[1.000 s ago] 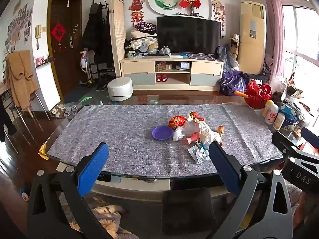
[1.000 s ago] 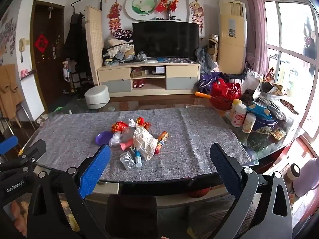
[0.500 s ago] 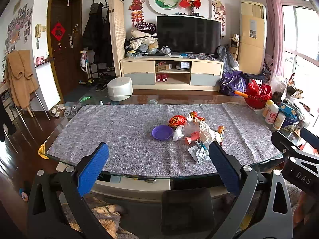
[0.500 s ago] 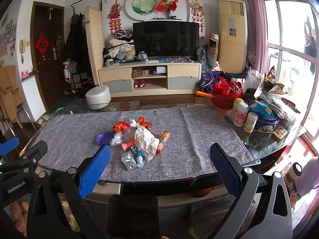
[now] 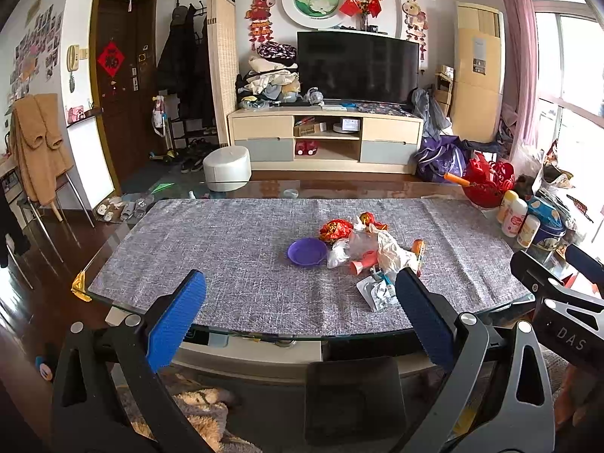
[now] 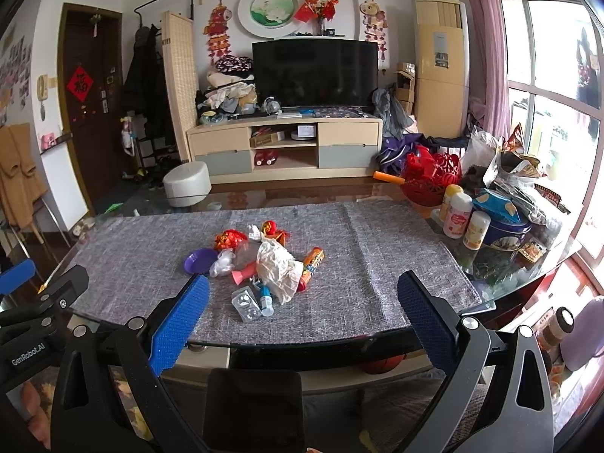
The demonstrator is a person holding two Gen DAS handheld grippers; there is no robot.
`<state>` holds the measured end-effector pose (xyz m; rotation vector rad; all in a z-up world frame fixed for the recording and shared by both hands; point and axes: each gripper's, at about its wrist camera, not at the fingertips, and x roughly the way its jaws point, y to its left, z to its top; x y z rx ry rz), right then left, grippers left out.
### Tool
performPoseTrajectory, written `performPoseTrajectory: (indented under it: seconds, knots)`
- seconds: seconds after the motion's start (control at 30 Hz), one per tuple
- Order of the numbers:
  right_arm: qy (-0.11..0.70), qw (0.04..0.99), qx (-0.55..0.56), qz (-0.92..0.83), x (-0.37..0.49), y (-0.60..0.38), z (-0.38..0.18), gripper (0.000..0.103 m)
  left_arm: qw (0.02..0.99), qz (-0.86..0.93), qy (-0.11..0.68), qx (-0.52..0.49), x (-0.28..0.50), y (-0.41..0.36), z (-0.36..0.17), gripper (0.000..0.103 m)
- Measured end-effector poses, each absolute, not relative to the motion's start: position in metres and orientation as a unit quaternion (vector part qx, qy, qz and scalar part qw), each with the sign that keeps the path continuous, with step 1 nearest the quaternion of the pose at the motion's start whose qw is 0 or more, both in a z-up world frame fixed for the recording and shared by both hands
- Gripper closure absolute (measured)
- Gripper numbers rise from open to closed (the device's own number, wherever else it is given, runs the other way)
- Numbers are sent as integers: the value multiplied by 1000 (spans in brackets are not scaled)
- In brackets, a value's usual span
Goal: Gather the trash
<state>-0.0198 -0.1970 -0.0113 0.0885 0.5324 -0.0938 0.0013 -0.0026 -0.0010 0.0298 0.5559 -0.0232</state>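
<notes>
A pile of trash [image 5: 372,249] lies on the grey table runner [image 5: 226,249]: crumpled white paper [image 6: 277,264], red wrappers [image 6: 228,238], an orange snack wrapper [image 6: 313,258], a pink cone [image 6: 243,273], a blister pack [image 6: 246,304] and a small blue bottle [image 6: 266,296]. A purple dish [image 5: 306,251] sits left of the pile, and shows in the right wrist view too [image 6: 200,260]. My left gripper [image 5: 300,313] is open and empty, before the table's near edge. My right gripper [image 6: 302,315] is open and empty, near the same edge, right of the left one.
Bottles [image 6: 458,215], a blue tin [image 6: 506,230], bags and a red basket [image 6: 432,181] crowd the table's right end. The glass table edge [image 5: 287,336] is close in front. A TV stand [image 5: 326,139] and a white stool [image 5: 226,168] stand beyond.
Both grippers have crept slightly closer to the table; the pile sits a little nearer in the right wrist view. Nothing was grasped.
</notes>
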Motion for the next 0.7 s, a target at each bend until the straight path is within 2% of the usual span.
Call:
performPoseTrajectory:
  seconds: [0.7]
  knots:
    - [262, 963, 47, -44, -19, -193, -14, 3, 962, -10, 271, 15, 2, -1, 1, 8]
